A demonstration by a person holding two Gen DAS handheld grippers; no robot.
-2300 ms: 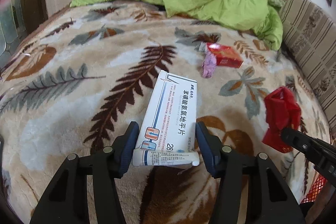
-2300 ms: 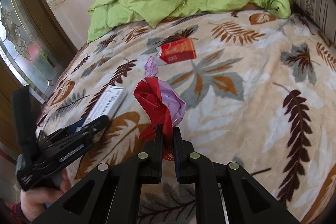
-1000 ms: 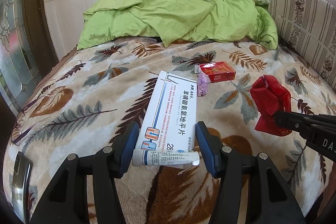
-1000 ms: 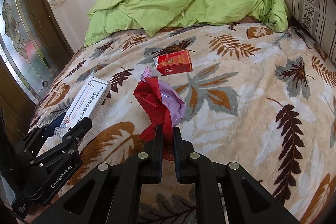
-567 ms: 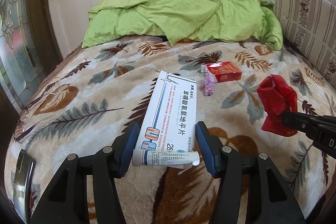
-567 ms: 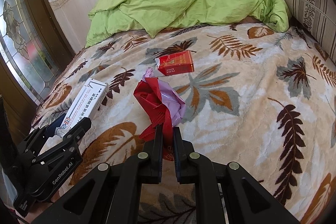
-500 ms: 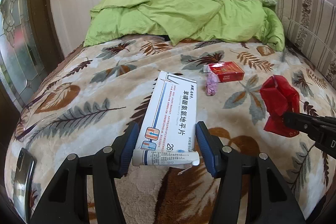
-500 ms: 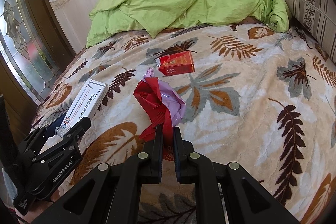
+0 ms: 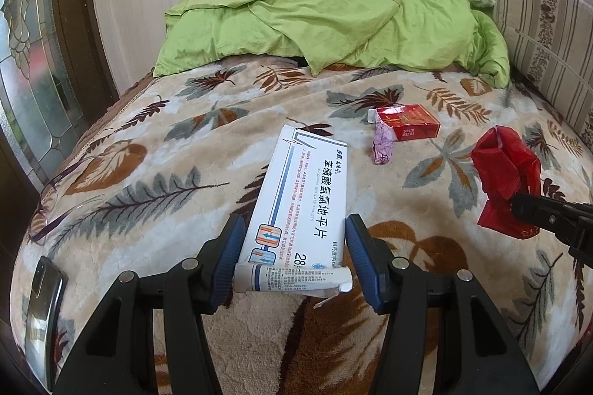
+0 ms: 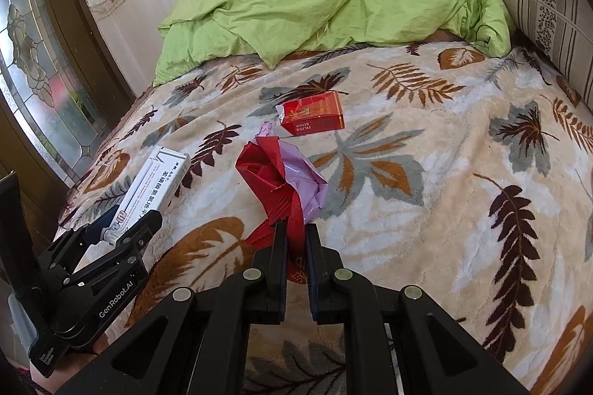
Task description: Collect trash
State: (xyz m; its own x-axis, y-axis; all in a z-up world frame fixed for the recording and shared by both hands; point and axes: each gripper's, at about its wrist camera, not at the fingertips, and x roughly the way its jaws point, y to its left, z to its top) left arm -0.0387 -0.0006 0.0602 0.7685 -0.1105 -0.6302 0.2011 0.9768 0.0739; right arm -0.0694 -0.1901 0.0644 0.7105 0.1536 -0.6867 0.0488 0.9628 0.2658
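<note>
My left gripper [image 9: 294,243] is shut on a long white medicine box [image 9: 305,195] with blue and red print, held above the bed. The box also shows in the right wrist view [image 10: 155,182]. My right gripper [image 10: 295,235] is shut on a crumpled red wrapper [image 10: 270,176] with pink lining, seen from the left wrist too [image 9: 506,172]. A red cigarette pack [image 9: 407,126] and a small pink crumpled wrapper [image 9: 383,143] lie on the leaf-patterned blanket [image 9: 185,150] further back; the pack also shows in the right wrist view [image 10: 313,117].
A green duvet [image 9: 326,20] is bunched at the far end of the bed. A striped cushion [image 9: 548,35] stands at the right. A dark phone [image 9: 42,306] lies at the bed's near left edge. A stained-glass door [image 10: 33,76] is at the left.
Both grippers have lifted and drawn back from the bed with their loads, so more of the bed and wall shows. Both grips are unchanged.
</note>
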